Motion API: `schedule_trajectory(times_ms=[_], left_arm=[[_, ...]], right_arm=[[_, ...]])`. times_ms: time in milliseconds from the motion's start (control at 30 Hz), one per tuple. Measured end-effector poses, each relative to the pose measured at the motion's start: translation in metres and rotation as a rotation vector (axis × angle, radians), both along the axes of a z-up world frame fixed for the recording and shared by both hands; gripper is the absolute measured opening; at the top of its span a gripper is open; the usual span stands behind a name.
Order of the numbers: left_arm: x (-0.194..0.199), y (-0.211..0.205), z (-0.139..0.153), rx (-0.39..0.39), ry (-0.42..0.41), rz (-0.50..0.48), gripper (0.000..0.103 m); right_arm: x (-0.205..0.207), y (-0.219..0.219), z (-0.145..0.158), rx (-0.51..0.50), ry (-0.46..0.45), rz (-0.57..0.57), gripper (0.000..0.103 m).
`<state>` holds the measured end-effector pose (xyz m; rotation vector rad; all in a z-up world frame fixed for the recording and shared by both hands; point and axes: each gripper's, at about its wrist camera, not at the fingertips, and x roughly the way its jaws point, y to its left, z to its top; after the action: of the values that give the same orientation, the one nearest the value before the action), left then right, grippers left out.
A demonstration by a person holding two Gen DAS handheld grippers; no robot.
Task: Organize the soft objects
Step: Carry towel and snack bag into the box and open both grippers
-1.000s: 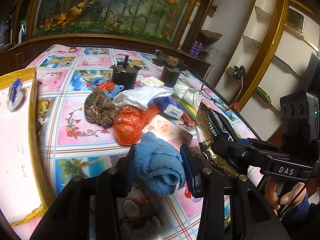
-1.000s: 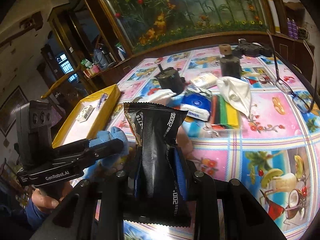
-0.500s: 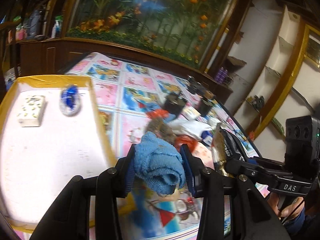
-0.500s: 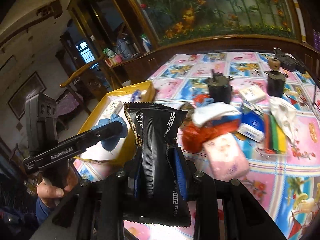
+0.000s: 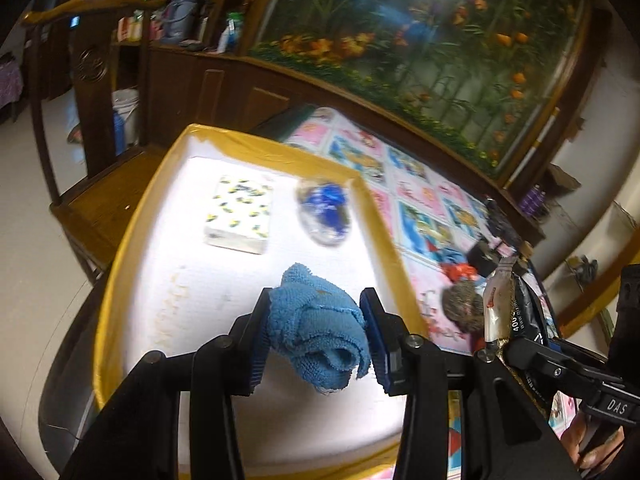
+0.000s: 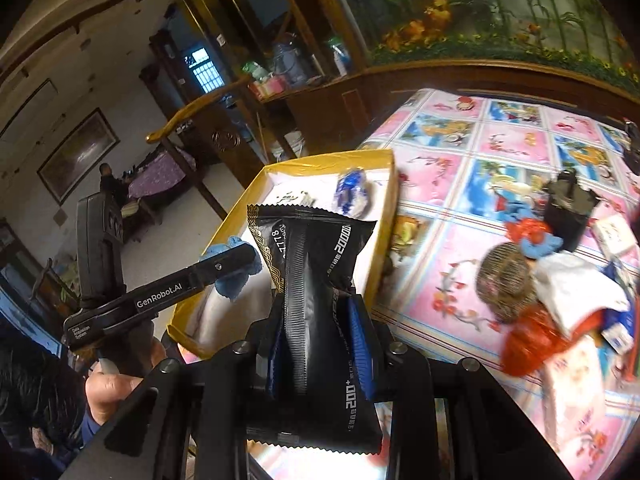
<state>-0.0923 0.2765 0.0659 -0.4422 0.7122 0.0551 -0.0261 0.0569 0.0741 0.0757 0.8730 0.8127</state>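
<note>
1. Yellow-rimmed tray [image 5: 120, 248]: bare white floor across centre and lower left of frame.
2. Obstacles in tray, upper part: patterned tissue pack [image 5: 239, 214], blue-and-clear wrapped item [image 5: 325, 212].
3. Tablecloth [image 6: 452, 248], right of frame: crowded by pile – orange bag [image 6: 532, 340], brown woven ball [image 6: 506, 282].

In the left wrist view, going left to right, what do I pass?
White patterned packet → blue-and-clear pouch, both lying in the yellow tray → blue cloth clamped in the left gripper → brown knitted ball → black packet.
</note>
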Motion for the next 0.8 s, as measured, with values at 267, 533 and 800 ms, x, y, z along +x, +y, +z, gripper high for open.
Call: schedule_trajectory(times_ms=[267, 533, 800], left_arm=[[0.011, 0.026, -0.014, -0.006, 0.083, 0.045, 0.041], [0.018, 0.039, -0.024, -0.056, 0.125, 0.063, 0.041], [0.018, 0.044, -0.027, -0.09, 0.121, 0.051, 0.049]], right_arm=[[0.049, 0.065, -0.033, -0.075, 0.117, -0.008, 0.032], [0.075, 0.092, -0.051, -0.116, 0.162, -0.04, 0.032], [0.081, 0.108, -0.058, -0.159, 0.121, -0.046, 0.034]])
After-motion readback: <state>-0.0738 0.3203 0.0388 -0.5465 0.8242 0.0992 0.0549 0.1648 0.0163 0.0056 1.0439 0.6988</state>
